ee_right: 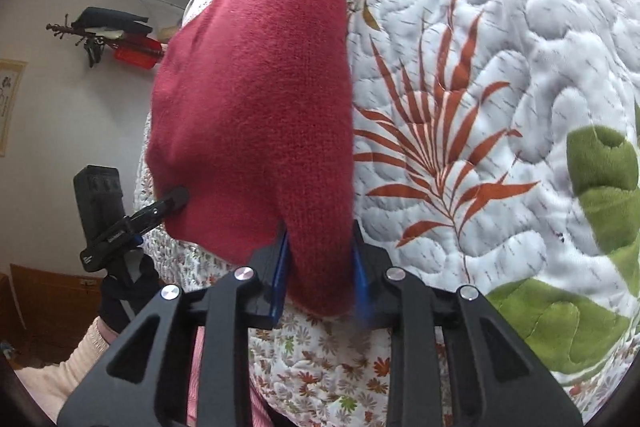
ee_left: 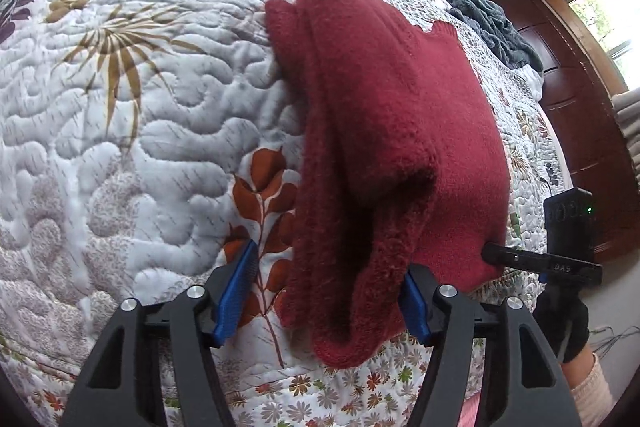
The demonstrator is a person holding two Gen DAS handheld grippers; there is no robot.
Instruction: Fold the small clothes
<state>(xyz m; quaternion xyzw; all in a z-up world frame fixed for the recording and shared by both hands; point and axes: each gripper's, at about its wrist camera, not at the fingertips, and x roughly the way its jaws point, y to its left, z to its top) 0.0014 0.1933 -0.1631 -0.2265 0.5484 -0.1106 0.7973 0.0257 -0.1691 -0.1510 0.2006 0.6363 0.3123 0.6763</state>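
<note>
A red knit garment (ee_left: pixel 380 115) lies partly folded on the floral quilt (ee_left: pixel 140 147), its near edge doubled into a thick roll. My left gripper (ee_left: pixel 326 297) is open around that roll: the right pad touches the knit and the left pad (ee_left: pixel 236 291) stands clear over the quilt. In the right wrist view the same garment (ee_right: pixel 260 99) runs away from me, and my right gripper (ee_right: pixel 320 277) is shut on its near corner, cloth filling the gap. Each gripper shows in the other's view at the garment's edge: the right gripper (ee_left: pixel 494 254) and the left gripper (ee_right: pixel 176 198).
A grey-blue cloth (ee_left: pixel 492 23) is heaped at the quilt's far side, near dark wooden furniture (ee_left: pixel 560 75). Green plush clothing (ee_right: pixel 600 195) lies on the quilt (ee_right: pixel 500 67) to the right. A gloved hand (ee_left: pixel 564 323) holds the right gripper. The bed edge runs just below the grippers.
</note>
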